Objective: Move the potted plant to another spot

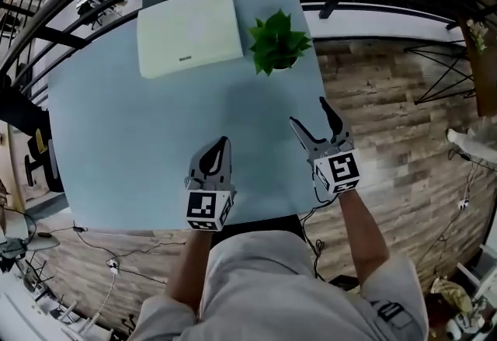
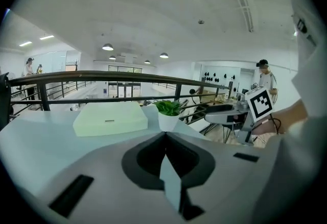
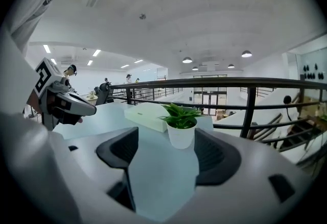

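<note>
1. Left gripper (image 1: 223,145): hovers over the near part of the pale blue table top (image 1: 116,122). Jaws pressed together, nothing between them. No part in the job at present.
2. Pale green flat rectangular box (image 1: 189,30): lies on the far side of the table and fills much of that end.
3. Small white pot with a leafy green plant (image 1: 276,43): stands upright near the table's far right corner, just beside the box's right end and close to the right edge. Wood-plank floor (image 1: 388,137) lies beyond that edge. Nothing touches the plant.
4. Right gripper (image 1: 308,113): jaws spread and empty. Its own view shows the pot lined up in the gap, but some way ahead with no contact.
5. Step in hand, as I read it: the approach. Keep the pot centred in the gap. Come in low and level so the pads meet the pot wall under the leaves, not the foliage. The opening looks wider than the pot.
6. The pot narrows downward, so a grip near the rim should slip less. Lift straight up before carrying. The bare table toward the near left looks the safest target, away from the right edge.
</note>
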Motion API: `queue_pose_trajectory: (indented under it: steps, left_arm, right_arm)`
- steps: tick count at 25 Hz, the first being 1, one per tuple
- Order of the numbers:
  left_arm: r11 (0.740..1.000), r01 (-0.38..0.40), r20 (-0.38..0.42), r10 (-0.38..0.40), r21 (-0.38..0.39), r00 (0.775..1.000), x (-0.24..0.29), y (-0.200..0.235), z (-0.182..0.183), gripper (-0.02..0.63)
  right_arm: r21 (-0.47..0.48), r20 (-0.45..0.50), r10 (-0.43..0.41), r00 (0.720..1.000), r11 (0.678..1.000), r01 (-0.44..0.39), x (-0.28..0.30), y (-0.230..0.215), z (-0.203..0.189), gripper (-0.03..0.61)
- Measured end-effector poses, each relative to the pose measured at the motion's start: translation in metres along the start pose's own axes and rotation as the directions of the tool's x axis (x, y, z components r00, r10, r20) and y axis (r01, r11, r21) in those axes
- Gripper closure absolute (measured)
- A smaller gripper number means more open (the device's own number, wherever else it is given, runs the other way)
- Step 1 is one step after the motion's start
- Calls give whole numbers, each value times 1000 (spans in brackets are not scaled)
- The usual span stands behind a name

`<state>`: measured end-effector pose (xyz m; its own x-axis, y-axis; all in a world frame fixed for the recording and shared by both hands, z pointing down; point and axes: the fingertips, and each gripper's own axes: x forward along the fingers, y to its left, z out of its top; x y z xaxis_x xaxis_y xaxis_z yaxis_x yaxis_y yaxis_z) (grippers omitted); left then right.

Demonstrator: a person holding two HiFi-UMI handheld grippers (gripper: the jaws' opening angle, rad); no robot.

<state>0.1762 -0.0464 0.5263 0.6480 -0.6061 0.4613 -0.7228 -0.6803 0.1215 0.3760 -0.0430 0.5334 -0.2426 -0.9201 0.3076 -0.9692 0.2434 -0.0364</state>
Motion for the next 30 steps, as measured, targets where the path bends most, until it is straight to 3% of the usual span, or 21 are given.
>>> queue_pose_trajectory:
  steps: [5,8,13,18,30]
  left_arm:
    - [1000,6,-29,-6,-28,1000,35,18,-12,601]
    - [998,-11,-50,8,-60,999,55,33,-22,601]
    - [998,3,-75,-7,-55,997,84,47,-31,601]
    - [997,35,-98,-41,-63,994,98,48,-42,601]
    - [995,30,-123,-41,-93,992,111,62,-57,601]
  right_arm:
    - [-14,-24,20,999,1000,-20,44,-14,-11,212]
    - [-12,-44,51,998,999,-52,65,-17,-18,157]
    - [-11,-59,57,997,998,-58,98,-28,-25,122]
    - [-34,-60,72,996,997,-74,125,-35,-27,89]
    - [-49,-42,111,993,992,-113,178,-42,-24,25]
